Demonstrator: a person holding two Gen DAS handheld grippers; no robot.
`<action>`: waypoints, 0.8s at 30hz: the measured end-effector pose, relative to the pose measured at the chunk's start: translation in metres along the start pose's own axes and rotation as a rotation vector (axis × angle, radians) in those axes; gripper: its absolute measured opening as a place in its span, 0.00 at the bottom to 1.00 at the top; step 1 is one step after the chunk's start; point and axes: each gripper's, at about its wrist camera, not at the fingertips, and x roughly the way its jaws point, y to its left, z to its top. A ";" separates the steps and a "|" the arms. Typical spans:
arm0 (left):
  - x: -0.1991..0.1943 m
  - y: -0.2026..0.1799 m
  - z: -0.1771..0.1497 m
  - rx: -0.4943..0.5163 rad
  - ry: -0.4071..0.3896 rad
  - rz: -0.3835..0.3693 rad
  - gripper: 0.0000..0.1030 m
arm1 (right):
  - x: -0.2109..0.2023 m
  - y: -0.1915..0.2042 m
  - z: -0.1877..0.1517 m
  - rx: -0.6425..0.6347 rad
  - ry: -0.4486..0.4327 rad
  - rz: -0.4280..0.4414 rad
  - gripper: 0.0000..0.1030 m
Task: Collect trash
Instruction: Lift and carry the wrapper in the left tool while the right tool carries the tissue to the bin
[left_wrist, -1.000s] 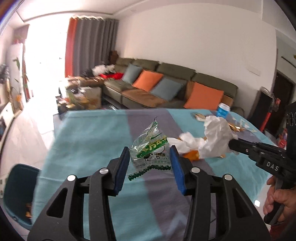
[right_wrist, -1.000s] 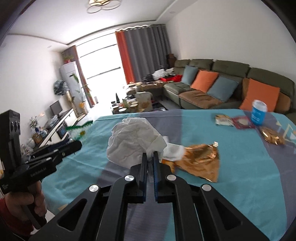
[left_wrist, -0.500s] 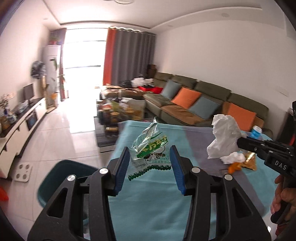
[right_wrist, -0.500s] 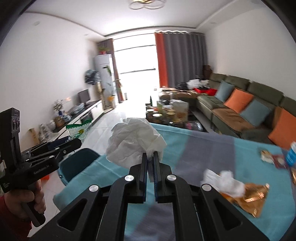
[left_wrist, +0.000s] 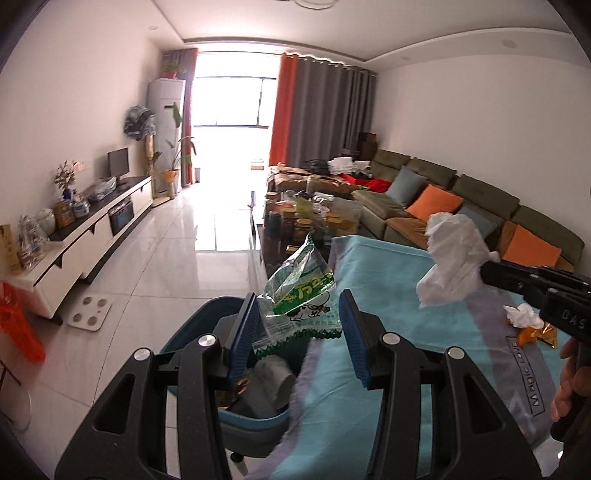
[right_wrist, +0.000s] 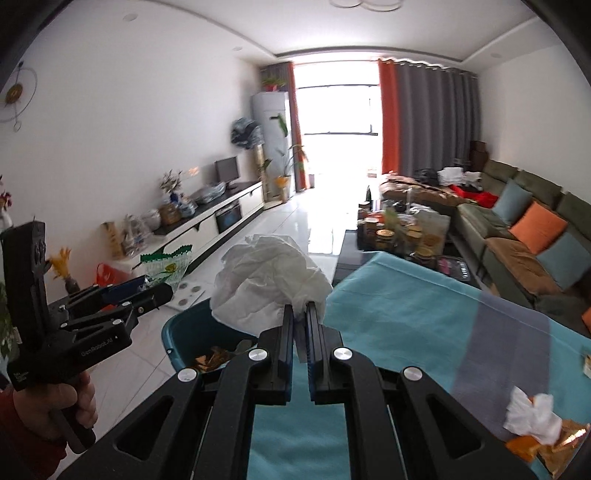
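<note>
Gripping a clear green-printed plastic snack wrapper (left_wrist: 299, 299), the left gripper (left_wrist: 297, 328) is hanging over the teal plastic bin (left_wrist: 255, 415). The right gripper (right_wrist: 300, 325) is pinching a crumpled white tissue (right_wrist: 267, 280) at the turquoise-clothed table's (right_wrist: 399, 306) edge.

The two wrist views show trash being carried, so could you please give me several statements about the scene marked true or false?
1. The left gripper holds a green-printed plastic wrapper. True.
2. The right gripper is empty. False: its jaws are shut on a crumpled white tissue.
3. The teal bin already contains trash. True.
4. The bin stands on the table. False: it stands on the floor beside the teal tablecloth.
5. More trash remains on the table. True: a gold wrapper.
</note>
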 end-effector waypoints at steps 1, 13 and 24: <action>-0.001 0.006 -0.002 -0.002 0.002 0.011 0.43 | 0.005 0.004 0.001 -0.007 0.008 0.007 0.05; 0.015 0.047 -0.021 -0.046 0.067 0.070 0.44 | 0.081 0.039 0.012 -0.055 0.131 0.078 0.05; 0.068 0.062 -0.041 -0.100 0.170 0.070 0.44 | 0.126 0.060 0.018 -0.094 0.211 0.105 0.06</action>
